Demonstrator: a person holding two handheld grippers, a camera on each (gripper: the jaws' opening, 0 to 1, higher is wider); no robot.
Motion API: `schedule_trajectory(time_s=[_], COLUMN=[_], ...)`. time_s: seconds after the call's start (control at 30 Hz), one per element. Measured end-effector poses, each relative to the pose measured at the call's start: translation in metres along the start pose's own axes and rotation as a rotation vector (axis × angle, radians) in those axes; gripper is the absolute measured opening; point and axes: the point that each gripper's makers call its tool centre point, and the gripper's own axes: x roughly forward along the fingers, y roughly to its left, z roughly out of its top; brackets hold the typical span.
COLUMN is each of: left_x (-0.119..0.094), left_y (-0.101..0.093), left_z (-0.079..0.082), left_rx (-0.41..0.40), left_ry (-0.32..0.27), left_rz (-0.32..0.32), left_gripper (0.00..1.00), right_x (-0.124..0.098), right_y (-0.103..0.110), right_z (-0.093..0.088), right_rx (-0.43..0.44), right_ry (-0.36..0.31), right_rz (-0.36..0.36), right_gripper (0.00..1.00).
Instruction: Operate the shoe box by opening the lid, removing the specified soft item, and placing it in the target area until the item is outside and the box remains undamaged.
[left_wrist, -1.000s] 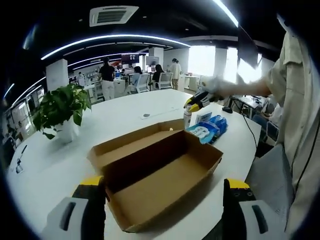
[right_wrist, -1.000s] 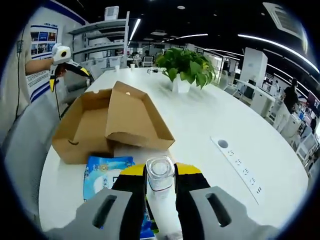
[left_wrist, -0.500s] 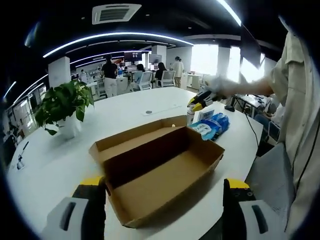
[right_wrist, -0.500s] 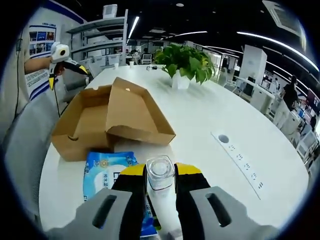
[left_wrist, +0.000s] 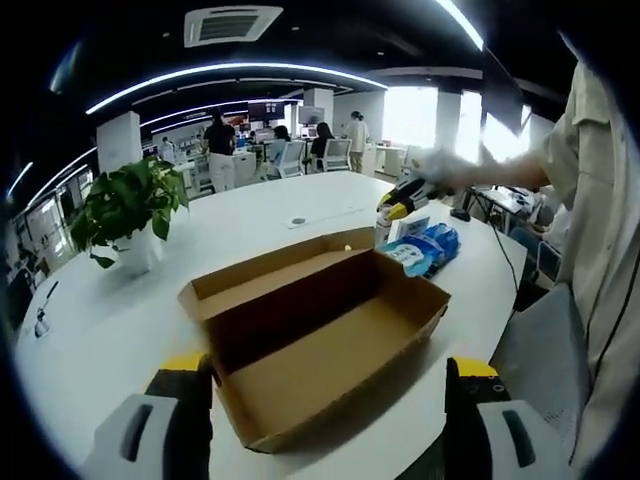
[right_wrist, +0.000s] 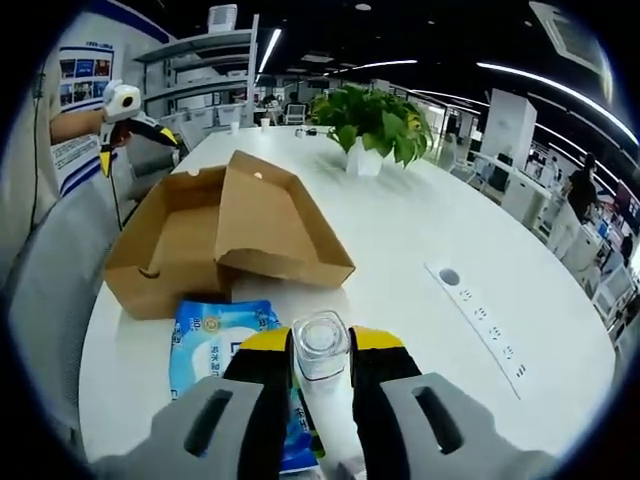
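Table (left_wrist: 300, 235): one box (left_wrist: 310, 350), one bottle (right_wrist: 320, 350).

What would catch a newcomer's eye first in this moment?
The open, empty cardboard shoe box sits mid-table, ahead of the wide-open left gripper. The right gripper is clamped on a clear-capped bottle, with a blue wipes pack beside it and a potted plant beyond.

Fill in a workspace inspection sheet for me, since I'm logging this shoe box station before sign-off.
Surface: white table, tidy.
Job's things: cardboard shoe box open, empty; blue wipes pack outside beside it.
Clutter: clear bottle; potted plant.
Grippers: left hand-held gripper open, facing the box; right hand-held gripper shut on the clear bottle.
Cables: power strip set in the table.
Surroundings: open office, people at desks.
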Motion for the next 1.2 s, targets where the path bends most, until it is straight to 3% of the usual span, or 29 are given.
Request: schedule_trajectory(time_s=[0.3, 0.7, 0.87, 1.2], left_x=[0.000, -0.004, -0.003, -0.005], left_y=[0.012, 0.020, 0.021, 0.023], left_z=[-0.007, -0.016, -0.018, -0.022], left_rx=[-0.010, -0.027, -0.031, -0.041], left_ry=[0.024, 0.039, 0.042, 0.049], left_rz=[0.053, 0.092, 0.097, 0.110], left_gripper=[0.91, 0.83, 0.83, 0.82], right_x=[-0.002, -0.005, -0.007, -0.007], right_y=[-0.004, -0.007, -0.007, 0.000], right_z=[-0.001, 0.003, 0.005, 0.003], right_rx=[-0.005, -0.013, -0.011, -0.094], right_ry=[0.004, 0.010, 0.011, 0.037], right_rz=[-0.015, -0.030, -0.025, 0.080], right_gripper=[0.25, 0.22, 0.17, 0.17])
